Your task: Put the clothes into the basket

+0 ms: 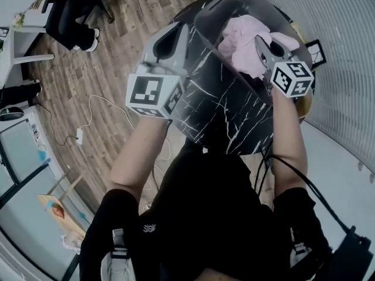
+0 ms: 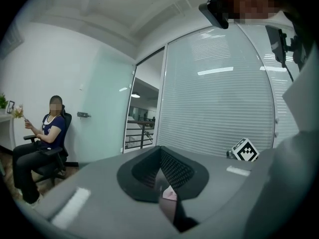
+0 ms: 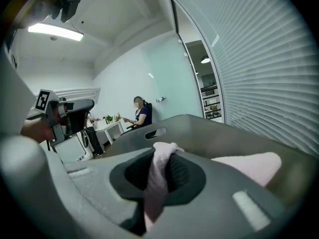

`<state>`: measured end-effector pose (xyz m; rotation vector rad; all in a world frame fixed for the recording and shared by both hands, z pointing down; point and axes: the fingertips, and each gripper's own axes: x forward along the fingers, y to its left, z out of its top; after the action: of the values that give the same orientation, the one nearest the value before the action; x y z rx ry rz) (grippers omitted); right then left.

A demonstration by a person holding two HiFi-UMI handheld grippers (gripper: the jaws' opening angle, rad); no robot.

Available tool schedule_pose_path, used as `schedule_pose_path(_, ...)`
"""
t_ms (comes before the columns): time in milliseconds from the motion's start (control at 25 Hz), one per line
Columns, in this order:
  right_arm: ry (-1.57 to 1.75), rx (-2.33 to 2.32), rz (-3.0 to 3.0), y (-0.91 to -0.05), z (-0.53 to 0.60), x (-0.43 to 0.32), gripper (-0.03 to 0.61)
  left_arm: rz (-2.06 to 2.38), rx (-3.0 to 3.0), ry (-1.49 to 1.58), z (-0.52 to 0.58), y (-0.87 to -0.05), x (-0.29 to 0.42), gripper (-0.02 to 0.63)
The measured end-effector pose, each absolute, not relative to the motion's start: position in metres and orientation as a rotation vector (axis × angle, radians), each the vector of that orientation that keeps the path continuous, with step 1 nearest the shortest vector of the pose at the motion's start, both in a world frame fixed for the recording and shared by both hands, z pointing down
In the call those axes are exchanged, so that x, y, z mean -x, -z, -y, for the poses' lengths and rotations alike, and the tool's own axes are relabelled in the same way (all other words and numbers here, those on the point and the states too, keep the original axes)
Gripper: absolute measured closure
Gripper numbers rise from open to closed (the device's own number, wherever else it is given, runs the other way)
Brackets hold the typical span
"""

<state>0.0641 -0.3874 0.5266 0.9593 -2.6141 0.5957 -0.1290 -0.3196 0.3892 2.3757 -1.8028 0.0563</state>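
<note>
A pink garment (image 1: 246,40) lies bunched in the grey plastic basket (image 1: 214,10), which stands at the far side of the black marble table (image 1: 222,116). My right gripper (image 1: 262,44) is over the basket, shut on a fold of this pink cloth. In the right gripper view the strip of cloth (image 3: 155,183) runs up between the closed jaws of the right gripper (image 3: 162,151), with the basket rim (image 3: 199,123) behind. My left gripper (image 1: 177,34) hovers at the basket's left edge. In its own view the left gripper (image 2: 159,156) has its jaws together. A pink sliver shows low in the seam.
A person sits on an office chair (image 1: 73,16) at the far left, also visible in the left gripper view as a seated person (image 2: 45,136). Cables (image 1: 99,113) trail over the wood floor. A glass wall with blinds (image 1: 340,57) runs along the right.
</note>
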Motion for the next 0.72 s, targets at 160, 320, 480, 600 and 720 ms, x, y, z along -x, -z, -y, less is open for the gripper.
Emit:
schedule_pose_path(160, -0.602, -0.934, 2.579, -0.541, 0.387, -0.06, 0.541, 1.827, -2.359, -0.068, 0.313, -0.392, 0.135, 0.607)
schedule_pose_path(320, -0.617, -0.934, 2.559, -0.553, 0.386, -0.064, 0.541, 1.844, -2.35, -0.086, 0.31, -0.395, 0.136, 0.607)
schedule_pose_path(480, -0.615, -0.908, 2.524, -0.564, 0.384, -0.064, 0.541, 1.847, -2.345, -0.102, 0.307, -0.397, 0.135, 0.607)
schedule_pose_path(600, -0.636, -0.918, 2.502, -0.565, 0.382, -0.066, 0.538, 1.842, -2.359, -0.105, 0.305, -0.392, 0.13, 0.607)
schedule_pose_path(720, -0.635, -0.942, 2.481, -0.561, 0.38, -0.067, 0.529, 1.845, -2.375, -0.103, 0.303, -0.383, 0.127, 0.607)
